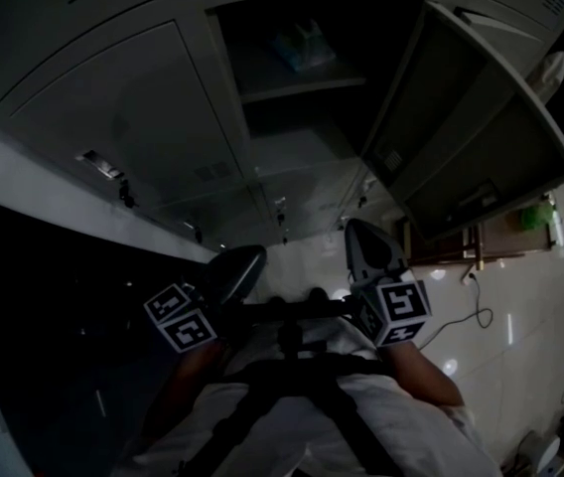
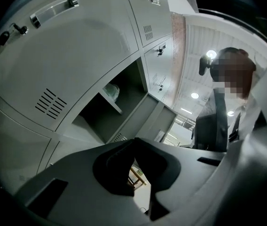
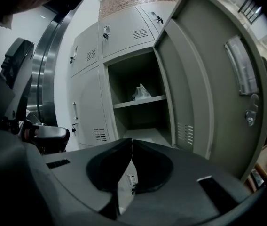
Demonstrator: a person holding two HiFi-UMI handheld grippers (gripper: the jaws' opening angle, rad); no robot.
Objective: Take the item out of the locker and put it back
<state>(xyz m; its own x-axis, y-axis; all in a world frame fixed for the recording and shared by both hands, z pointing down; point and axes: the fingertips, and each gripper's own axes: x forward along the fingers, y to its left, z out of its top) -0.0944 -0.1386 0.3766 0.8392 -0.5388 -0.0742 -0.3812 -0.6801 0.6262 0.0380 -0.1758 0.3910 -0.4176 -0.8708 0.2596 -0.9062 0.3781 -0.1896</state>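
Note:
A pale, crumpled bag-like item [image 1: 302, 46] lies on the shelf inside the open grey locker [image 1: 292, 152]. It shows in the left gripper view [image 2: 111, 92] and in the right gripper view [image 3: 141, 92] as well. My left gripper [image 1: 232, 271] and right gripper [image 1: 366, 246] hang low in front of me, well short of the locker. The left gripper [image 2: 133, 141] has its tips together and holds nothing. The right gripper [image 3: 132, 141] is shut and empty too, and it points at the locker's opening.
The locker door [image 3: 208, 79] stands swung out to the right. Closed lockers [image 1: 113, 107] surround the open one. A wooden stool [image 1: 476, 246] and a cable [image 1: 481, 316] lie on the shiny floor at right. A steel column [image 3: 49, 69] stands at left.

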